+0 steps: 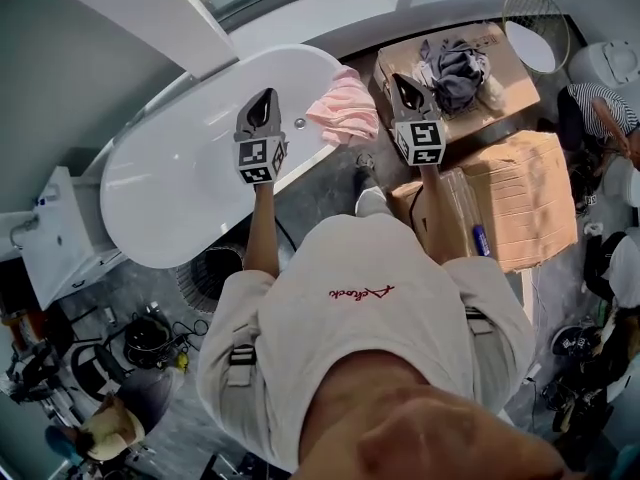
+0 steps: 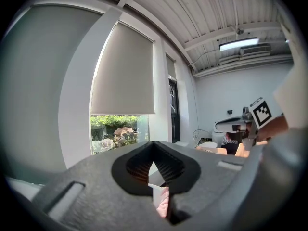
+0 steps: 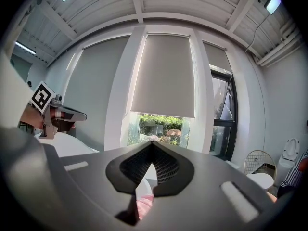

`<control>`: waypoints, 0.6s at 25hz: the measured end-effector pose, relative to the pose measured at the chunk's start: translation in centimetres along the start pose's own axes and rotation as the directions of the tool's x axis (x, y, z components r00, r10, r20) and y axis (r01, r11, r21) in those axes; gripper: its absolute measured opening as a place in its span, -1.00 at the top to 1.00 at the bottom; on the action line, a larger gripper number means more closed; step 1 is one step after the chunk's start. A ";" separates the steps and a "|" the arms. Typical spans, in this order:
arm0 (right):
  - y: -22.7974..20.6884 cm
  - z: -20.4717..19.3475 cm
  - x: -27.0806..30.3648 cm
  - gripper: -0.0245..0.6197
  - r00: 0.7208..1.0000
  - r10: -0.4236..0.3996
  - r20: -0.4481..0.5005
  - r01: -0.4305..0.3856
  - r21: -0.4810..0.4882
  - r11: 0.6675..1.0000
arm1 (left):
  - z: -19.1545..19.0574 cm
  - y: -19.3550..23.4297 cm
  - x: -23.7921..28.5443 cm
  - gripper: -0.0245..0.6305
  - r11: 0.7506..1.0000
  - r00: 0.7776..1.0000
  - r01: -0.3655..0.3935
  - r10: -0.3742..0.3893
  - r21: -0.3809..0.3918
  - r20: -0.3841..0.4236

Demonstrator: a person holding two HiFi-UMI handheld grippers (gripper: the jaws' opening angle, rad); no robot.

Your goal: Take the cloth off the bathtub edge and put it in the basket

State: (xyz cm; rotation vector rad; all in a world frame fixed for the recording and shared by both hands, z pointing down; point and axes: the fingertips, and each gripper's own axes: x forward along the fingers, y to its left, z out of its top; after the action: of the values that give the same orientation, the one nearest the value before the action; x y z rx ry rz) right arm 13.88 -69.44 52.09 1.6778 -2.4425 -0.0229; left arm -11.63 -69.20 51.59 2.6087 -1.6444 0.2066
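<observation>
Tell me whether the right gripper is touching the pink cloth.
Apart. The head view shows a clear gap between the shut right gripper and the pink cloth.

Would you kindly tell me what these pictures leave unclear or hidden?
- Left gripper view: only a sliver of the pink cloth shows; the left gripper hides the rest.
- Right gripper view: likewise, behind the right gripper.
- Head view: the person's torso hides much of the floor.
</observation>
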 end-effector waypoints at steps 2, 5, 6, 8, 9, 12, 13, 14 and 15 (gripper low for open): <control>-0.9 0.3 1.5 0.90 1.000 0.007 0.000 -0.007 0.005 1.000 | 0.2 0.3 1.5 0.93 1.000 1.000 -0.004 0.004 -0.006 -0.007; -2.5 0.9 3.9 0.90 1.000 0.025 -0.001 -0.025 0.009 1.000 | 0.8 0.8 3.8 0.93 1.000 1.000 -0.024 0.024 -0.013 -0.015; -3.0 0.9 4.6 0.90 0.999 0.033 -0.004 -0.033 0.009 0.999 | 0.9 0.9 4.5 0.93 0.999 0.999 -0.032 0.032 -0.017 -0.018; -4.1 1.1 6.3 0.90 0.999 0.048 -0.008 -0.048 0.010 0.999 | 1.3 1.1 6.0 0.93 0.999 0.999 -0.046 0.046 -0.022 -0.022; -4.7 1.3 7.2 0.90 0.998 0.055 -0.007 -0.055 0.011 0.998 | 1.5 1.3 6.8 0.92 0.998 0.998 -0.054 0.053 -0.022 -0.023; -6.1 1.7 9.6 0.90 0.997 0.078 -0.002 -0.078 0.014 0.997 | 2.0 1.8 8.9 0.93 0.997 0.996 -0.080 0.079 -0.018 -0.031; -6.6 1.7 10.4 0.90 0.996 0.087 0.000 -0.087 0.015 0.996 | 2.1 1.9 9.7 0.93 0.996 0.996 -0.088 0.087 -0.018 -0.033; -7.1 1.8 11.1 0.90 0.995 0.095 0.002 -0.095 0.017 0.995 | 2.2 2.0 10.4 0.93 0.995 0.995 -0.096 0.095 -0.017 -0.035; -7.5 1.7 11.8 0.90 0.995 0.103 0.002 -0.103 0.020 0.994 | 2.4 2.1 11.1 0.93 0.995 0.994 -0.103 0.102 -0.014 -0.037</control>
State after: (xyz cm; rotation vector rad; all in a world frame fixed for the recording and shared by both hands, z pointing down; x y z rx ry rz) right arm 16.45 -83.24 51.15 1.5577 -2.5345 0.0145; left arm -8.56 -80.30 50.75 2.4958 -1.7617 0.2423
